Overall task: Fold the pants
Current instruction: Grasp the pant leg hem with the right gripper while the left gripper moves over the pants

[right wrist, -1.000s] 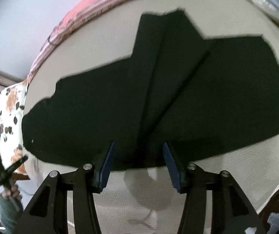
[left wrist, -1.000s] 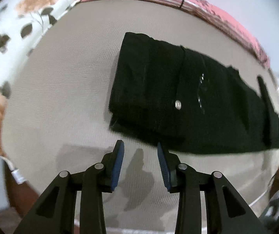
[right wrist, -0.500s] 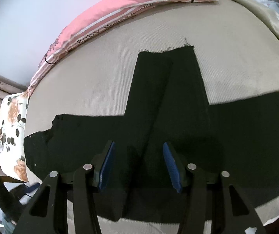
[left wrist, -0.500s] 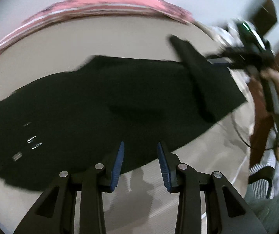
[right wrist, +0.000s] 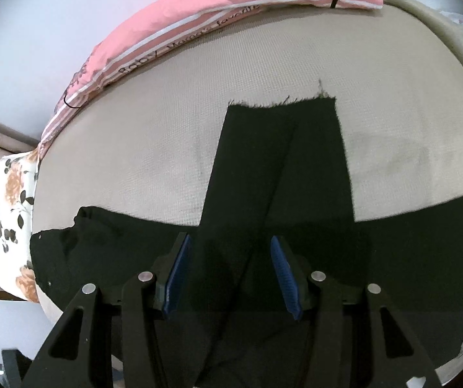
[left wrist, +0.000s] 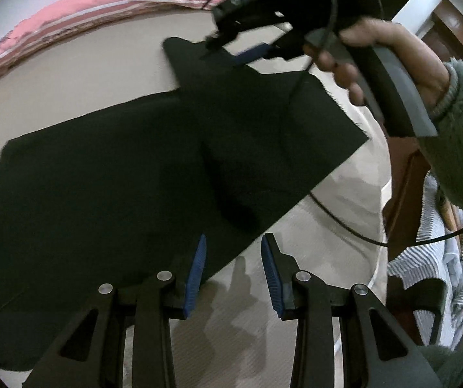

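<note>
Black pants [left wrist: 127,174] lie flat on a beige bed. One leg is folded across the other and points toward the far side [right wrist: 283,158]. My left gripper [left wrist: 233,266] is open and empty, low over the pants' near edge at the leg end. My right gripper [right wrist: 231,270] is open and empty, low over the crossed legs. In the left wrist view the right gripper [left wrist: 250,53] hangs over the far end of the folded leg, held by a hand in a green sleeve.
A pink pillow [right wrist: 199,22] lies along the far edge of the bed [right wrist: 134,135]. A floral pillow [right wrist: 11,200] lies at the left end. Striped cloth [left wrist: 432,258] and brown wooden furniture [left wrist: 406,174] stand past the bed's right edge. A black cable [left wrist: 344,223] trails over that edge.
My left gripper has swung from the waist end to the leg end of the pants. My right gripper has moved forward over the crossed legs. Both stayed open.
</note>
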